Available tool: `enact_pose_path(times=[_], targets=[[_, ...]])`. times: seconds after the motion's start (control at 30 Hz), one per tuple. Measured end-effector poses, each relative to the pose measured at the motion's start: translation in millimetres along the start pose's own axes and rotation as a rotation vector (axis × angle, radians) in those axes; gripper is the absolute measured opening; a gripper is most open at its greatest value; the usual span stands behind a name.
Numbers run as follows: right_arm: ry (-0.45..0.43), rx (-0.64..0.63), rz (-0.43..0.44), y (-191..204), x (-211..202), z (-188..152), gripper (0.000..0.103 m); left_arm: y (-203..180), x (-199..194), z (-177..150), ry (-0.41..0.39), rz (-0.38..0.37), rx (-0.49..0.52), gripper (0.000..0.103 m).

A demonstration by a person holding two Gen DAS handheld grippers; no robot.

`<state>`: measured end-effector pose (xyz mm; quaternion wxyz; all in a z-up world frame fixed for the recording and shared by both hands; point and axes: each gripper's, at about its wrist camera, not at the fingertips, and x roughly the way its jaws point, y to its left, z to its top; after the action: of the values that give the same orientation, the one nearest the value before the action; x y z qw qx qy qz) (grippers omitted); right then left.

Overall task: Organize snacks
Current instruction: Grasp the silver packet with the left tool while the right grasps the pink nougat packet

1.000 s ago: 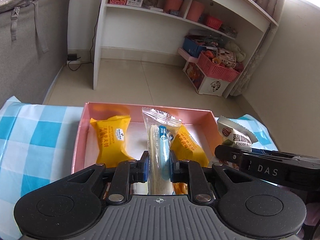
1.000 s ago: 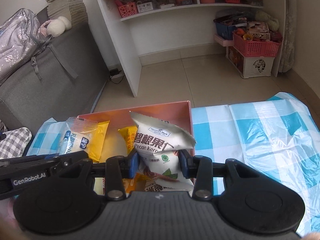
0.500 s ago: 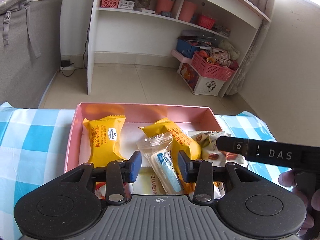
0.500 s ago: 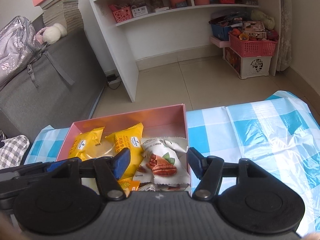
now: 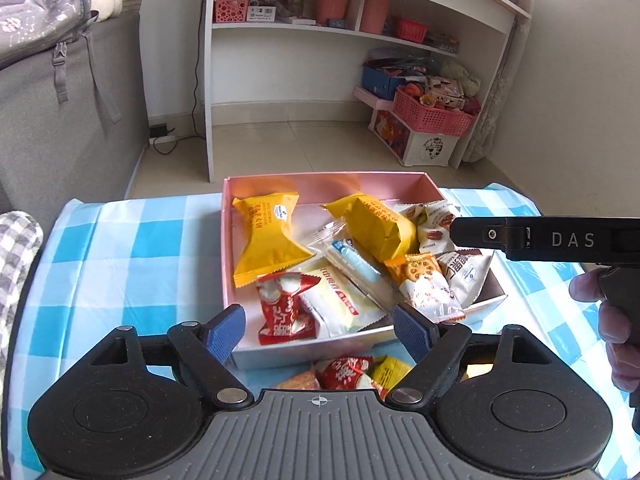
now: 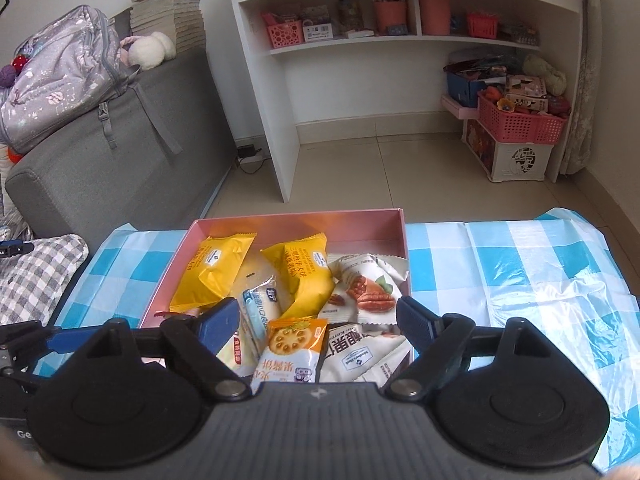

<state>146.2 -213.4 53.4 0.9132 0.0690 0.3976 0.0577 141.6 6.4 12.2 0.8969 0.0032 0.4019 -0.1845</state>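
pink snack box (image 5: pixel 226 240) on checkered tablecloth (image 5: pixel 120 256)

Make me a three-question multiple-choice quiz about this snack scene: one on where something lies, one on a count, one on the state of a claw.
1. Where does the cracker packet lie?
A. On the floor
B. In the pink box
C. On the shelf

2. How many yellow cake packets are in the box?
A. Two
B. Four
C. None

3. How is the left claw?
A. Shut on a packet
B. Open, holding nothing
C. Out of view

Answers:
1 B: it rests among the snacks inside the box walls.
2 A: two yellow wrappers lie side by side at the far end.
3 B: its blue pads stand wide apart, jaws just opened, gripping nothing.
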Motion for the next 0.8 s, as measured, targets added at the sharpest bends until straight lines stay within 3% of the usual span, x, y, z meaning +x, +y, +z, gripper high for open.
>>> enact_pose_path(times=[0.33, 0.8], targets=[[-0.001, -0.028, 0.026, 23.0, -21.2, -17.9, 0.092, 13.2, -43.4, -19.2, -0.001, 0.035, -0.011, 0.092], [-0.014, -0.031, 0.039, 41.3, -44.2, -47.0, 0.098, 15.7, -77.6, -56.3, -0.018, 0.065, 0.018, 0.095]])
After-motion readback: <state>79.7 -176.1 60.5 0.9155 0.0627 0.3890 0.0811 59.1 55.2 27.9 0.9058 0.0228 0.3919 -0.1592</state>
